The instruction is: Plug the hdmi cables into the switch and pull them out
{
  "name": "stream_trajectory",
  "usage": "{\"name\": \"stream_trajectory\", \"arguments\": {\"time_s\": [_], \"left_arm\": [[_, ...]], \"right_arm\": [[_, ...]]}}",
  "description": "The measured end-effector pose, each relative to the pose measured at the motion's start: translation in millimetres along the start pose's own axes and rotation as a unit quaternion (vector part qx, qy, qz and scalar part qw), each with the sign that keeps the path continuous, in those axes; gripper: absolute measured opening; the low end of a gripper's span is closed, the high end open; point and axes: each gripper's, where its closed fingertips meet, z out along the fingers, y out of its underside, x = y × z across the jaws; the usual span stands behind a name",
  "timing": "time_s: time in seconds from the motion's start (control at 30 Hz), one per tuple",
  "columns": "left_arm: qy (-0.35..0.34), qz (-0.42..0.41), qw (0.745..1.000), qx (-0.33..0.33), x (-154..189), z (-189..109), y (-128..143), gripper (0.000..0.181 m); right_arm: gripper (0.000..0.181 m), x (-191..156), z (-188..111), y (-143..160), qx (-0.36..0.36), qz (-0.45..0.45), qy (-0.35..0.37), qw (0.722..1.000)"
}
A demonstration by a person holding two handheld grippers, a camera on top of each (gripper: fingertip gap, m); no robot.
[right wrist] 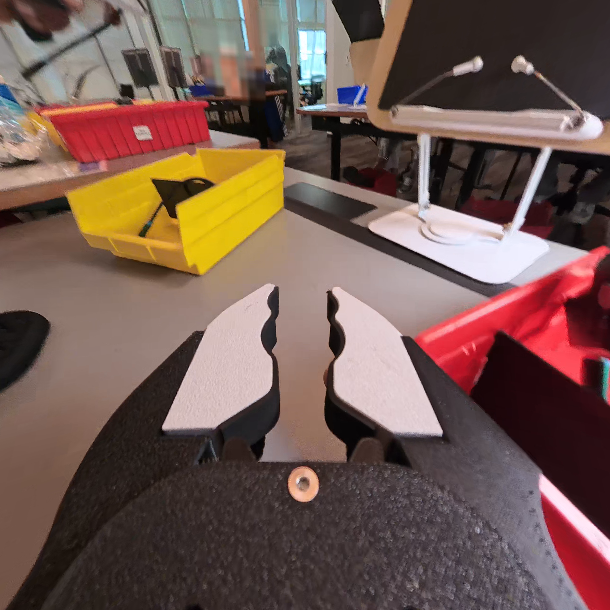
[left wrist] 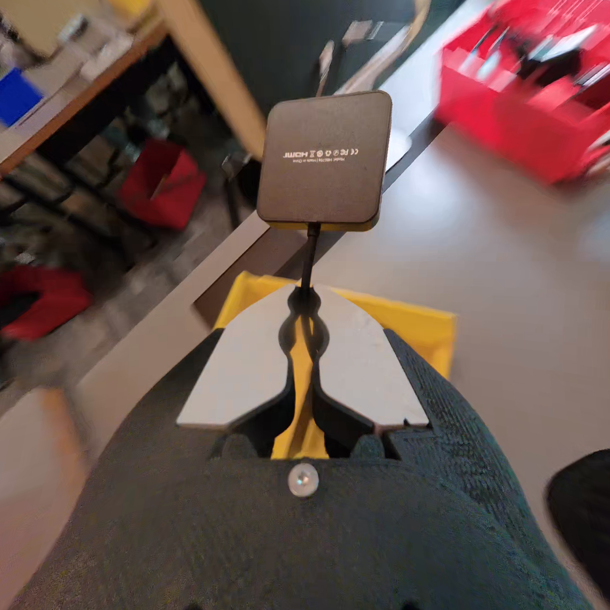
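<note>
left gripper (left wrist: pixel 305 297): clamped on switch (left wrist: pixel 323 158) cable, switch aloft | right gripper (right wrist: pixel 303 293): parted, empty

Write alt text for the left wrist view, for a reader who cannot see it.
The left tongs are shut on the thin black cable of a square black HDMI switch, holding it up above a yellow bin on a grey table. A blurred red bin sits farther back.

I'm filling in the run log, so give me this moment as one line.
left gripper: shut on switch cable | switch: lifted above yellow bin | right gripper: open, empty, over table
</note>
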Motion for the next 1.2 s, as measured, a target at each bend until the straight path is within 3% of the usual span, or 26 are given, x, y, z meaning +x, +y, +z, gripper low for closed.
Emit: {"name": "stream_trajectory", "arguments": {"time_s": [0.03, 0.13, 0.2, 0.3, 0.37, 0.47, 0.63, 0.73, 0.83, 0.9, 0.97, 1.07, 1.2], "left_arm": [[0.032, -0.017, 0.998, 0.049, 22, 0, -12, 0.005], [0.139, -0.061, 0.969, 0.196, 94, 0, -42, 0.005], [0.230, -0.084, 0.928, 0.280, 142, 0, -61, 0.005], [0.367, -0.084, 0.857, 0.351, 205, 2, -85, 0.004], [0.453, -0.065, 0.810, 0.367, 240, 0, -99, 0.005], [0.534, -0.039, 0.771, 0.346, 278, 1, -106, 0.005], [0.598, -0.041, 0.741, 0.302, 319, 13, -95, 0.005], [0.622, -0.051, 0.723, 0.297, 332, 12, -95, 0.005], [0.626, -0.050, 0.720, 0.295, 339, 12, -96, 0.005], [0.611, -0.050, 0.732, 0.297, 339, 15, -98, 0.005], [0.565, -0.045, 0.767, 0.302, 334, 25, -100, 0.005], [0.489, -0.019, 0.815, 0.309, 320, 34, -100, 0.020], [0.406, 0.005, 0.856, 0.319, 295, 34, -100, 0.024]], "right_arm": [[0.028, -7, 2, -10, 0.005, 0.004, -0.022, 1.000], [0.032, -37, 8, -51, 0.017, 0.004, -0.108, 0.994], [0.032, -57, 8, -88, 0.055, -0.021, -0.144, 0.988], [0.032, -79, 3, -140, 0.122, -0.062, -0.173, 0.975], [0.034, -93, -4, -157, 0.146, -0.074, -0.204, 0.965], [0.040, -105, -19, -157, 0.155, -0.091, -0.248, 0.952], [0.054, -103, -38, -162, 0.170, -0.071, -0.291, 0.939], [0.043, -112, -49, -163, 0.178, -0.057, -0.332, 0.924], [0.025, -120, -61, -166, 0.194, -0.063, -0.361, 0.910], [0.020, -120, -64, -167, 0.191, -0.055, -0.371, 0.907], [0.016, -115, -63, -167, 0.192, -0.050, -0.363, 0.911], [0.014, -104, -64, -172, 0.196, -0.021, -0.353, 0.915], [0.013, -89, -57, -169, 0.159, 0.022, -0.332, 0.930]]}}
